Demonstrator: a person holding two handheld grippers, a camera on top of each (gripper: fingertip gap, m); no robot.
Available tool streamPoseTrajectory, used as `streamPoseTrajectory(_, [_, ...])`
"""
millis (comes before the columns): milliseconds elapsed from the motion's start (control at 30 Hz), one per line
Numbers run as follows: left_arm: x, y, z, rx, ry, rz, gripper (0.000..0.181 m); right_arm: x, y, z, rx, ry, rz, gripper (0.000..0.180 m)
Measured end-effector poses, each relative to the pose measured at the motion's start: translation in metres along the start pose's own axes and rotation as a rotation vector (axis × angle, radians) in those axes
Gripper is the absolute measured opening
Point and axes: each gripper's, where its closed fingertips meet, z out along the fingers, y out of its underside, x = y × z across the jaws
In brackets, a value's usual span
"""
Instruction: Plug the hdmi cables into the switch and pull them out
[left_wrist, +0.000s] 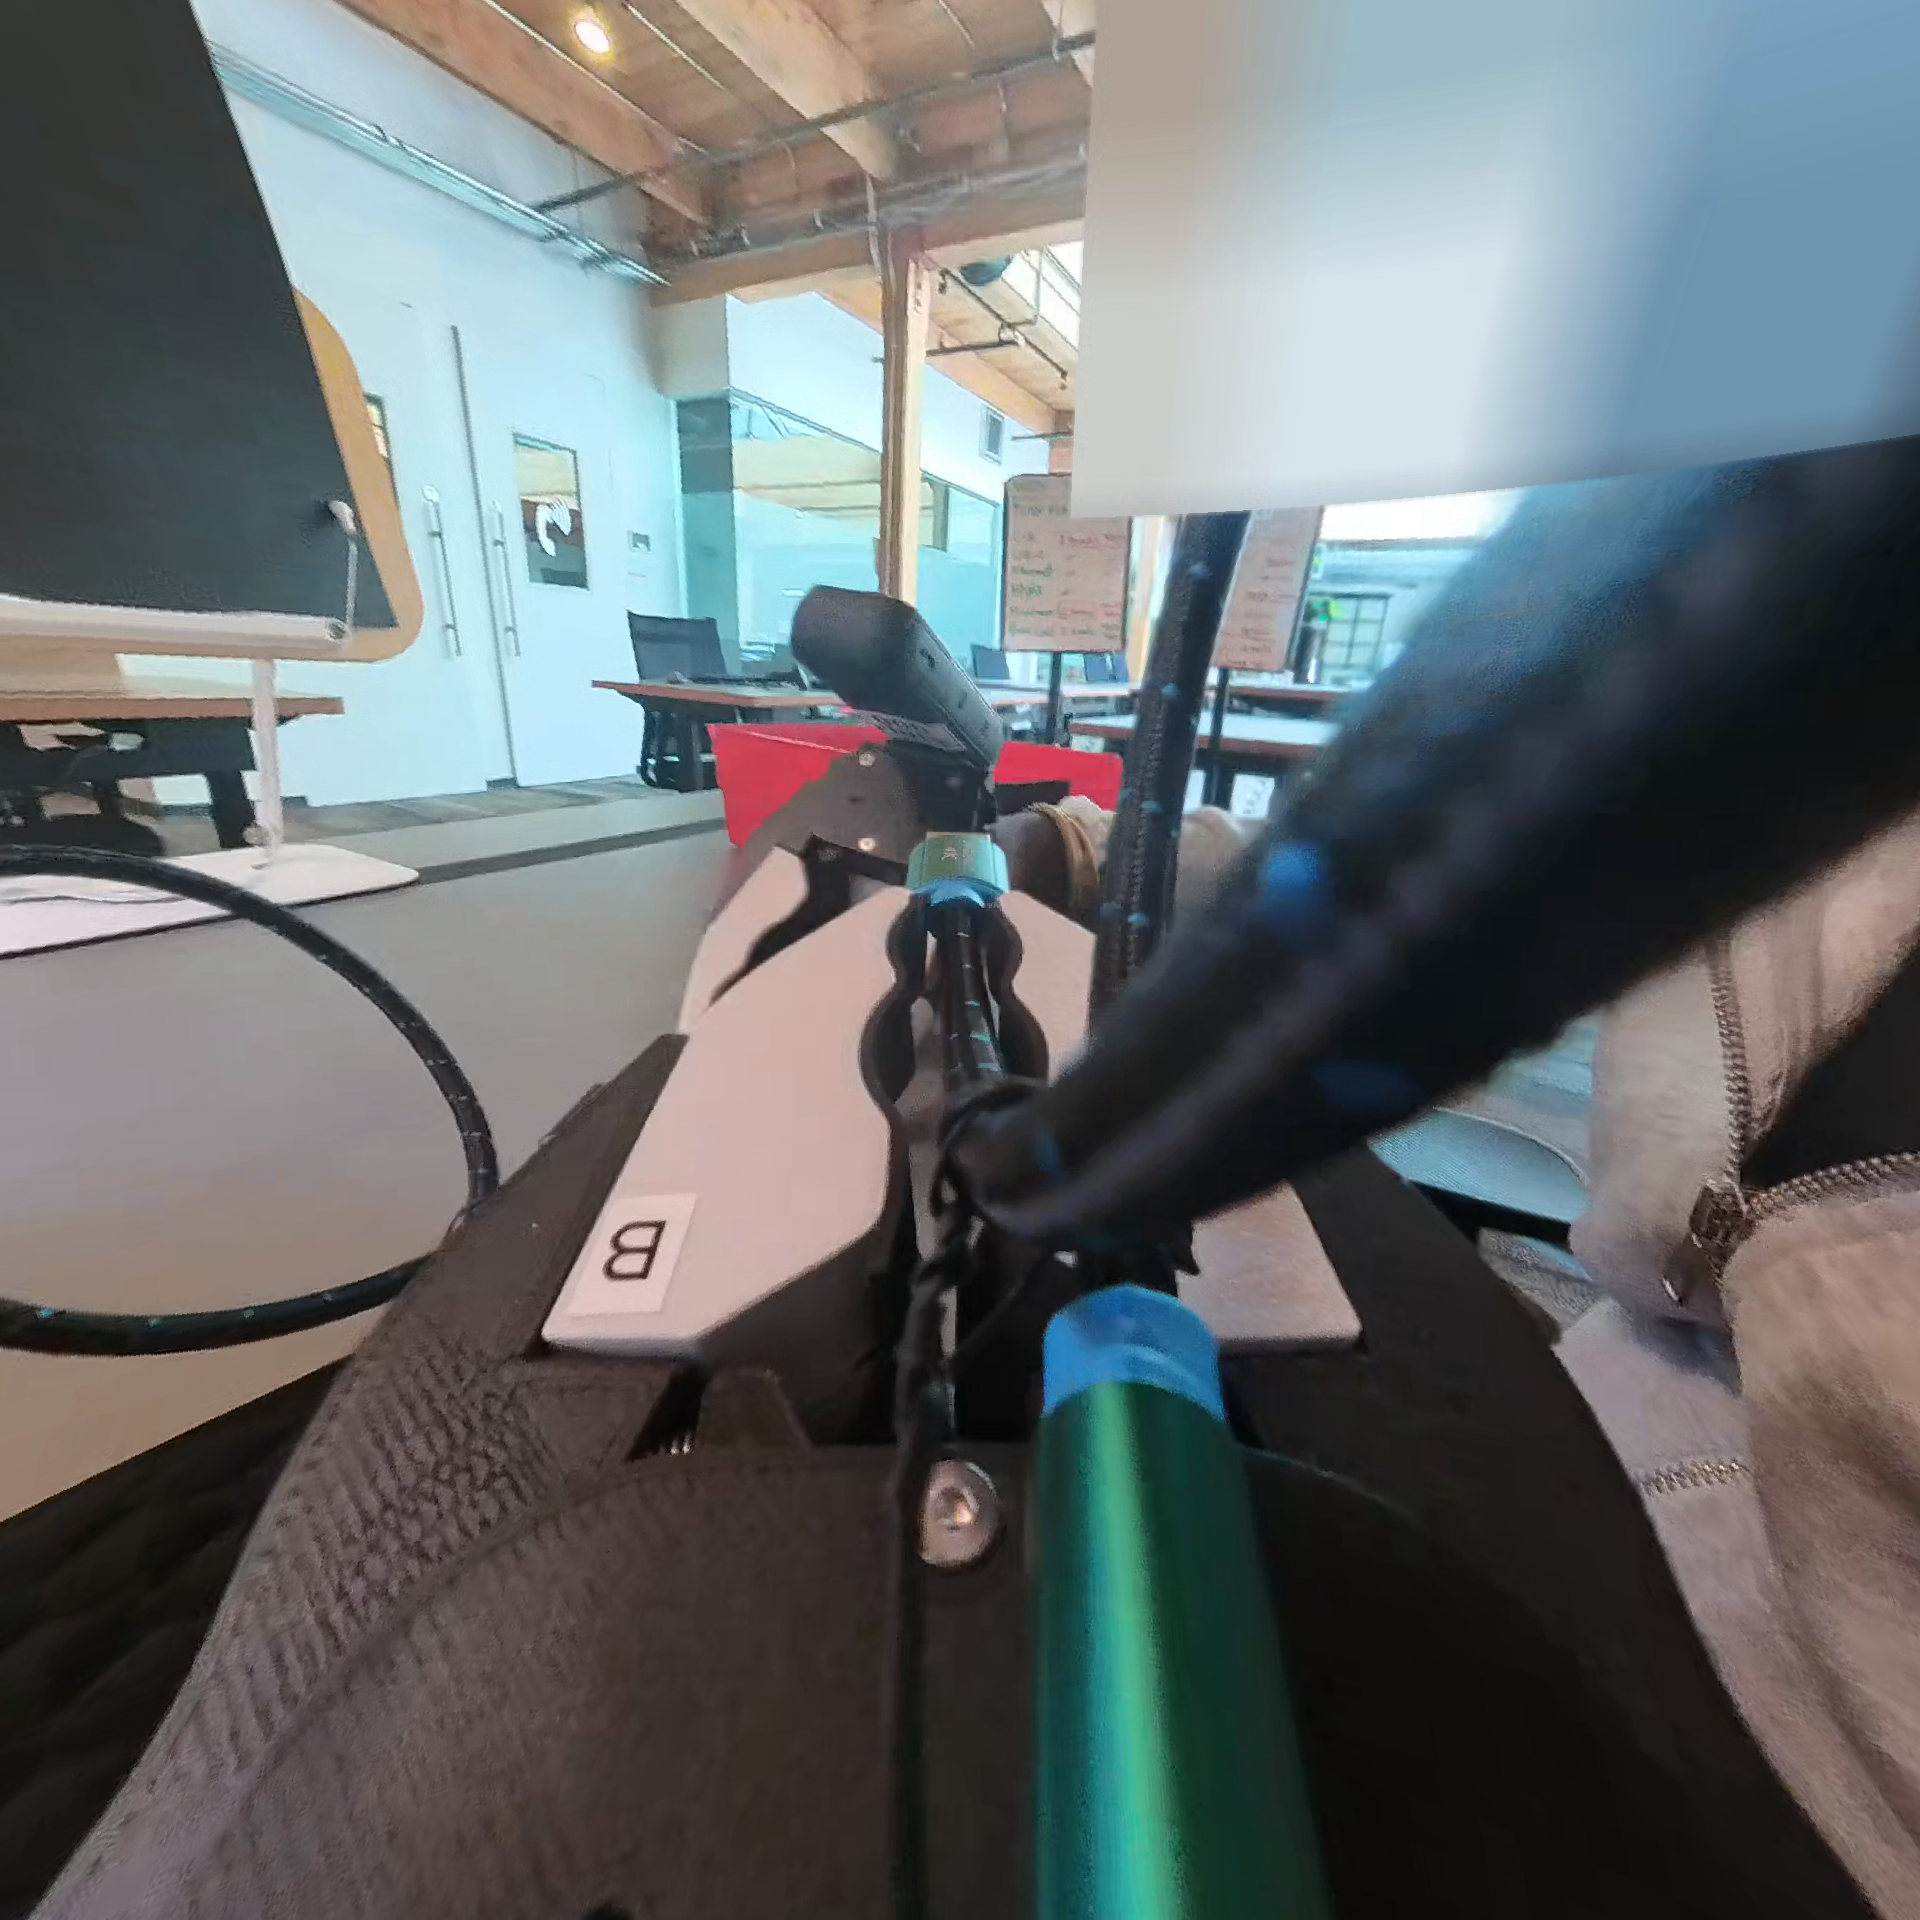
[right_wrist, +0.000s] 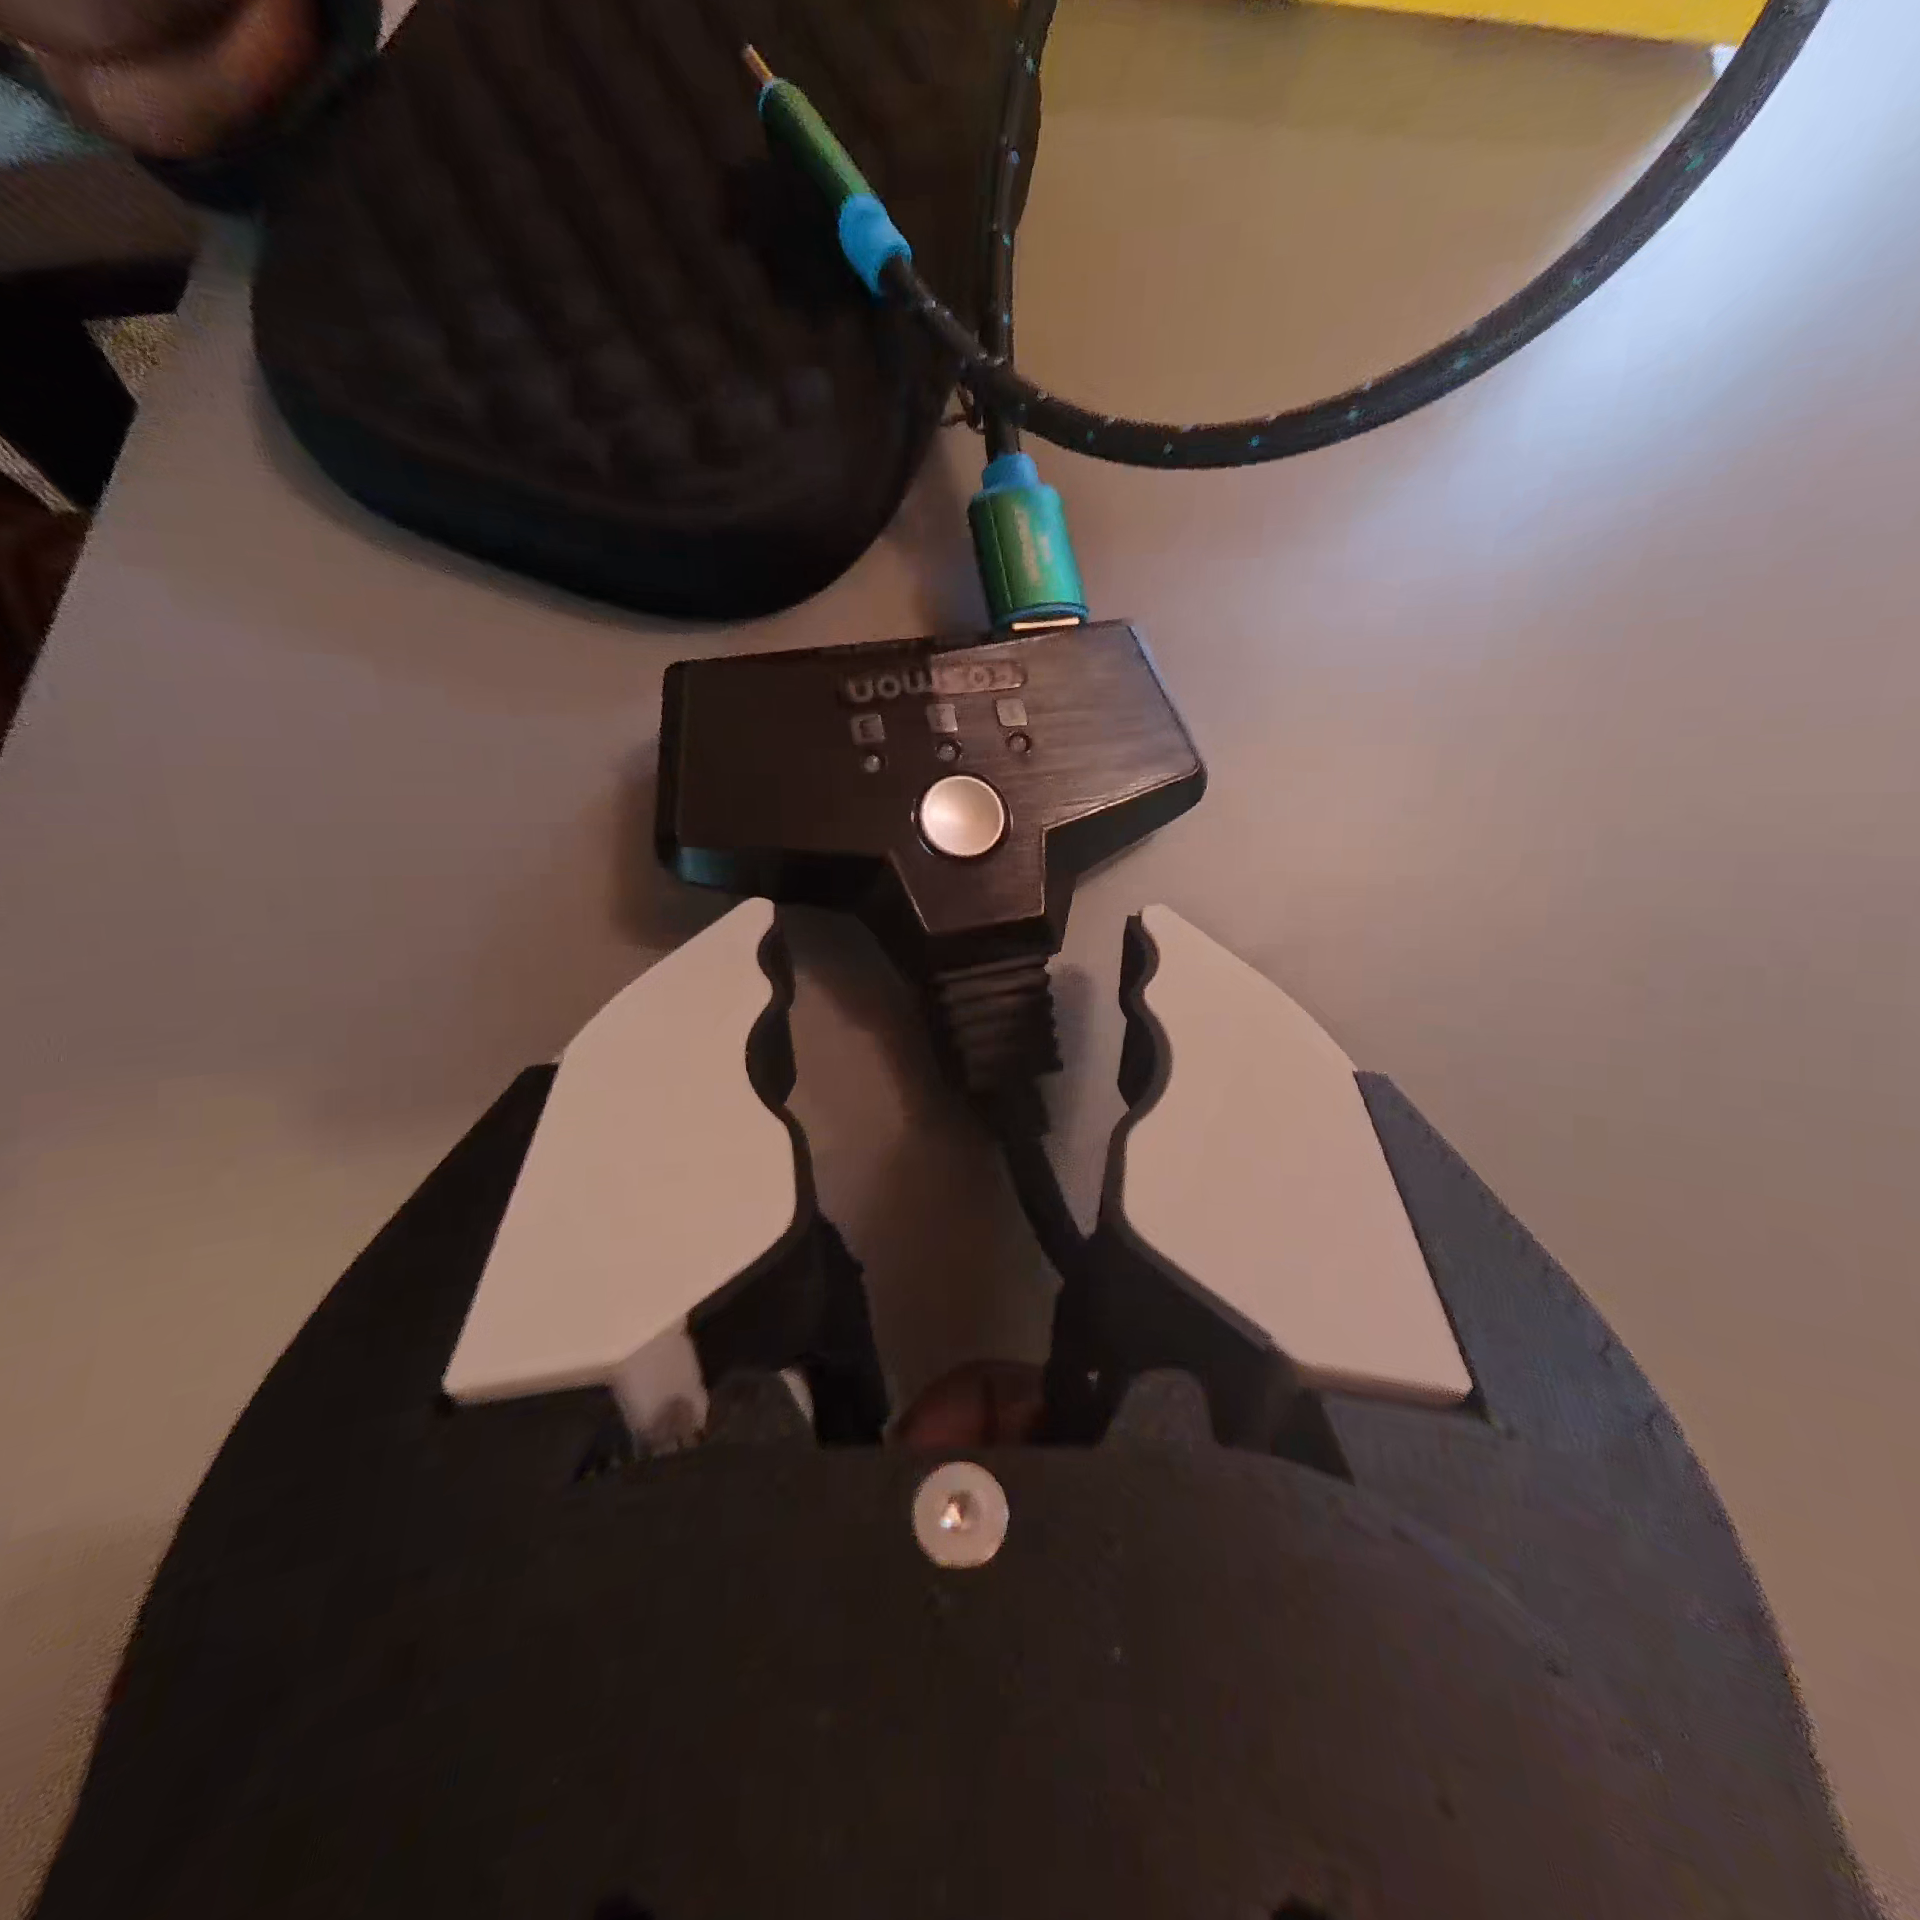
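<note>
The black HDMI switch (right_wrist: 914, 758) lies flat on the grey table (right_wrist: 1455, 831). A green HDMI plug (right_wrist: 1023, 561) sits in its far right port, with a strip of metal still showing. My right gripper (right_wrist: 951, 920) is open, its fingers on either side of the switch's ribbed cable neck (right_wrist: 997, 1008) without touching it. My left gripper (left_wrist: 961, 914) is shut on the braided cable (left_wrist: 971, 997) just behind that plug (left_wrist: 951, 862). A second green plug (left_wrist: 1132, 1558) lies loose on the left gripper's body and also shows in the right wrist view (right_wrist: 821, 156). The switch is hidden in the left wrist view.
A thick braided cable loops over the table (left_wrist: 457, 1039) and past the switch (right_wrist: 1558, 343). A black ribbed body (right_wrist: 582, 343) lies beyond the switch. A monitor (left_wrist: 156, 312) stands at the left and a red bin (left_wrist: 790, 769) behind. A person's grey zip jacket (left_wrist: 1766, 1351) is at the right.
</note>
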Motion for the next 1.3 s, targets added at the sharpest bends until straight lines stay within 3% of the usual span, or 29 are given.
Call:
streamPoseTrajectory(200, [0.001,0.016,0.009,-0.134,0.026,-0.024,0.011,-0.006,-0.001,0.01,0.046,-0.103,-0.004,0.037])
streamPoseTrajectory(467, [-0.009,0.027,0.001,-0.246,-0.001,-0.032,0.011,-0.025,-0.022,-0.03,0.285,-0.222,-0.115,0.036])
streamPoseTrajectory(667, [-0.004,0.044,0.007,-0.362,0.009,-0.005,0.011,-0.037,-0.03,-0.034,0.319,-0.23,-0.172,0.036])
streamPoseTrajectory(1300, [-0.002,0.043,0.008,-0.355,0.003,0.026,0.011,-0.04,-0.037,-0.038,0.356,-0.214,-0.156,0.036])
